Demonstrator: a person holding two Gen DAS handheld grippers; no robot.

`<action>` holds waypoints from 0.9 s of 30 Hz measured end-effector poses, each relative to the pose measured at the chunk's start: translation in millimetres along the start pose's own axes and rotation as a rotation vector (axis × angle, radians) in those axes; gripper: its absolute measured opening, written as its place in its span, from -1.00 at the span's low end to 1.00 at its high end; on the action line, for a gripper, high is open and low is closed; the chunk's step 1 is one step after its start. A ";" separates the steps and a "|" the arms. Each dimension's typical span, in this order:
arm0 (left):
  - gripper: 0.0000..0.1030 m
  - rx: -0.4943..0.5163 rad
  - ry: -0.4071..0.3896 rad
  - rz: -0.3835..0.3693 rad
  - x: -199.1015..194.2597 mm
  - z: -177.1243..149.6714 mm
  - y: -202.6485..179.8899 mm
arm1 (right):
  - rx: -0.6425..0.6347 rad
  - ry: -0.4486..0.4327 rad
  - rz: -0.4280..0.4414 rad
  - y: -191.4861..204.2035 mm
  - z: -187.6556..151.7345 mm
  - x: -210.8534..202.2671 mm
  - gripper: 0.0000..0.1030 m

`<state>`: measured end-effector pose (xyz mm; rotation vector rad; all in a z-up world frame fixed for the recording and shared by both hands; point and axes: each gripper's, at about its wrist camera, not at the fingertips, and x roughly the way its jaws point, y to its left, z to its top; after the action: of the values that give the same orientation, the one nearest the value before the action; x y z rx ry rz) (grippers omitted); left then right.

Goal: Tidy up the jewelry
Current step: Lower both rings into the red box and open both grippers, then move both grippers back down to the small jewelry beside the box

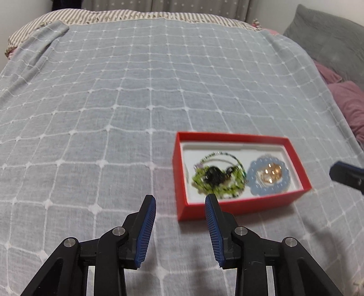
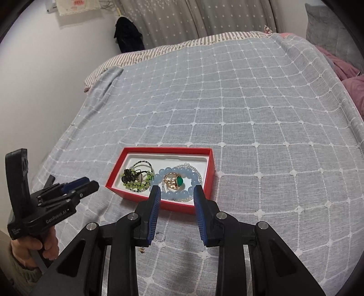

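A red box with a white lining lies on the bed. In its left half sits a green and black beaded bracelet. Its right half holds a pale blue bead bracelet around a gold ring with a green stone. My right gripper hovers open at the box's near edge, nothing between its fingers. My left gripper is open and empty too, above the box's near left corner. A tiny beaded loop and a small gold piece lie on the cover below the right gripper.
The bed wears a grey-blue checked cover with a striped sheet at the far end. Pink bedding and a grey pillow lie to the right. A person's hand holds the left gripper's handle.
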<state>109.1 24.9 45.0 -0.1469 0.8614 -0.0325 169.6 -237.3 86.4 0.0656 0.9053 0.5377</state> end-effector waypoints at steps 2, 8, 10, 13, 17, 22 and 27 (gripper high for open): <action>-0.26 0.009 0.016 -0.002 1.1 -6.6 -3.2 | -0.016 0.012 -0.003 2.8 -1.8 1.4 -0.38; -0.26 0.030 0.054 -0.027 3.3 -17.5 -10.6 | -0.045 0.033 -0.014 10.0 -14.1 2.5 -0.38; -0.25 0.037 0.069 -0.040 3.8 -22.3 -13.4 | -0.054 0.040 -0.023 10.7 -17.9 4.0 -0.38; -0.25 0.046 0.089 -0.064 5.8 -28.7 -18.2 | -0.057 0.056 -0.031 10.2 -19.8 9.0 -0.38; -0.24 0.071 0.112 -0.078 9.4 -33.7 -25.4 | -0.066 0.063 -0.038 12.2 -21.7 12.5 -0.38; -0.07 0.114 0.123 -0.098 10.7 -39.7 -37.5 | -0.080 0.080 -0.058 15.0 -24.9 18.2 -0.38; -0.07 0.145 0.136 -0.095 14.9 -44.5 -45.1 | -0.082 0.100 -0.068 15.4 -26.9 24.6 -0.38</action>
<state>86.5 -26.2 11.6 -0.0497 0.9843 -0.1954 154.8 -216.8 55.9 -0.0669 0.9785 0.5180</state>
